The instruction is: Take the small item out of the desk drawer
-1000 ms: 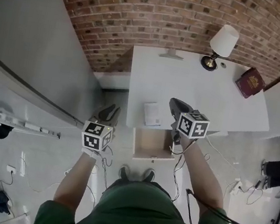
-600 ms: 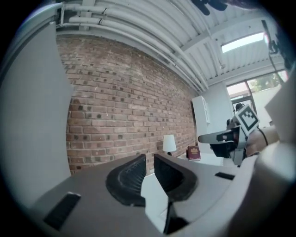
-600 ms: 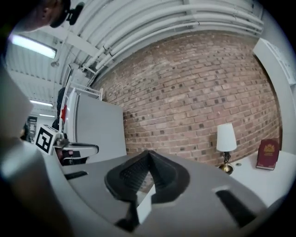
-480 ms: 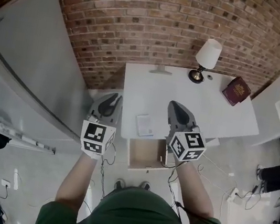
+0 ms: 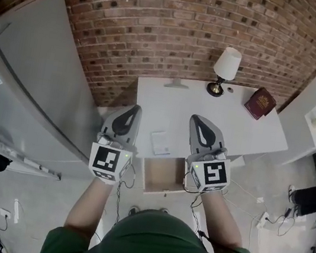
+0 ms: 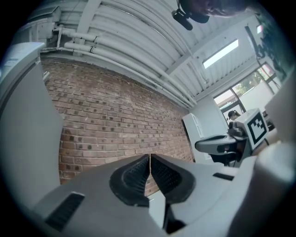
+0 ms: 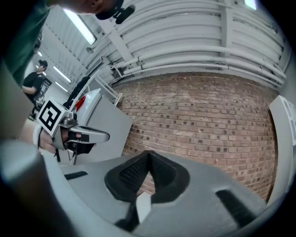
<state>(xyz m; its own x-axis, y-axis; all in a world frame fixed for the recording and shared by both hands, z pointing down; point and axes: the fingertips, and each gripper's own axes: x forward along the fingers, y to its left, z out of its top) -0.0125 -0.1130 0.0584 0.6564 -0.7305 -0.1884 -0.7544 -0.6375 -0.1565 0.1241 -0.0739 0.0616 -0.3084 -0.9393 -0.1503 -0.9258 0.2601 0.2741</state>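
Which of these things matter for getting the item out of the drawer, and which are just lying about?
Part of the job: open drawer; small white item on the desk; left gripper and right gripper, both shut, empty.
Just lying about: lamp; dark red book.

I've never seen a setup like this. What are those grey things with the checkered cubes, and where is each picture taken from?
A person holds two hand-held grippers, the left gripper and right gripper; the marked cubes are part of them. The top-down picture comes from a head camera; the other two from cameras riding on each gripper. Both are shut and hold nothing. On the white desk are a lamp, a dark red book and a small white item; its drawer is open.
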